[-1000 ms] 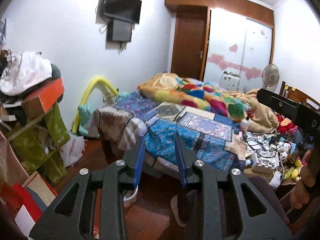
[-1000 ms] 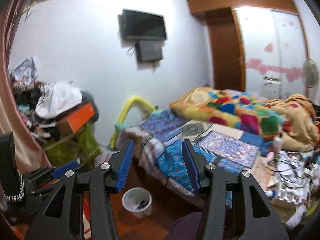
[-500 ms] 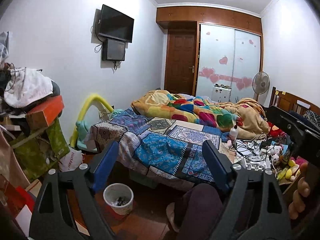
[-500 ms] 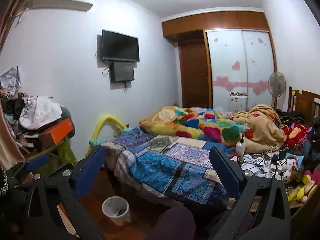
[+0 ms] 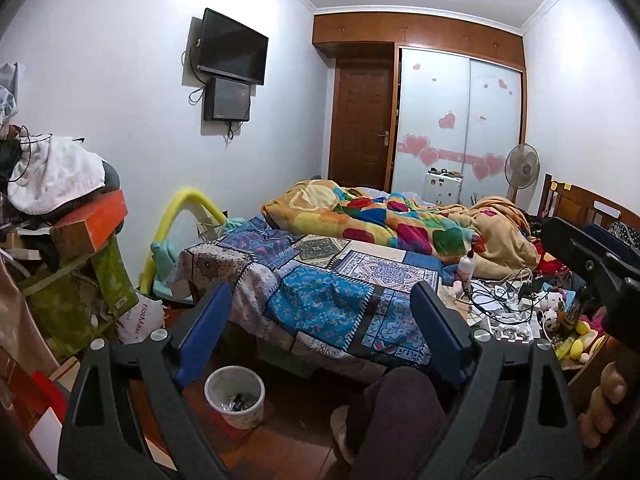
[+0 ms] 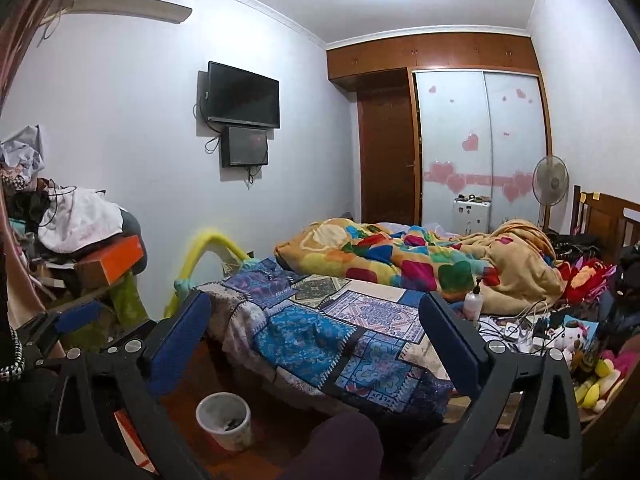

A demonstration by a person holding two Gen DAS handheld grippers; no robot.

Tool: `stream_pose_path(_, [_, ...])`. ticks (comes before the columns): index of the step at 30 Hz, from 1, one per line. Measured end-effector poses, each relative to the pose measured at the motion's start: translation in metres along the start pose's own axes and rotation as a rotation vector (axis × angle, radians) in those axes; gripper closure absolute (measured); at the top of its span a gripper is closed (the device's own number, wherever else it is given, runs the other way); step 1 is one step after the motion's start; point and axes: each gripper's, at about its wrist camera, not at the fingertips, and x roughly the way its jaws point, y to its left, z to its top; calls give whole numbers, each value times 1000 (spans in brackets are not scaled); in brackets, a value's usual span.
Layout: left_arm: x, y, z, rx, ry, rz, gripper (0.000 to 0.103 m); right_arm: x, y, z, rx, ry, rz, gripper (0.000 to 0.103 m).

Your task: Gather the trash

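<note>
Beside the patchwork-quilted bed's (image 5: 320,300) foot corner, a white plastic waste bin (image 5: 235,396) stands on the floor, left hand-held gripper (image 5: 320,336) and right hand-held gripper (image 6: 316,344) both spread apart, holding nothing.

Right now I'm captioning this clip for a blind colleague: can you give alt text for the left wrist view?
The open left gripper hovers empty in a cluttered bedroom, above a white wastebasket on the floor beside a bed with a patchwork quilt. A wall-mounted TV and a wooden door stand beyond.
</note>
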Motion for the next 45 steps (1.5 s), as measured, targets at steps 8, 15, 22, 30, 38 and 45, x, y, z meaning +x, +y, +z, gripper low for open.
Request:
stream_pose_path(8, [-1, 0, -2, -8, 0, 6, 11, 3, -3, 0, 8, 23, 22, 0])
stream_pose_path(15, [-1, -1, -3, -12, -3, 23, 9, 3, -7, 1, 16, 36, 29, 0])
stream_pose_path(22, [-1, 0, -3, -19, -3, 28, 7, 5, -4, 0, 4, 41, 33, 0])
stream_pose_path(30, [0, -1, -3, -20, -3, 28, 6, 6, -4, 0, 5, 54, 38, 0])
stream_pose_path(38, [-1, -1, -3, -27, -6, 32, 6, 7, -5, -1, 12, 61, 39, 0])
stream_pose_path(45, [-2, -3, -3, -32, -12, 36, 6, 7, -6, -1, 14, 61, 40, 0])
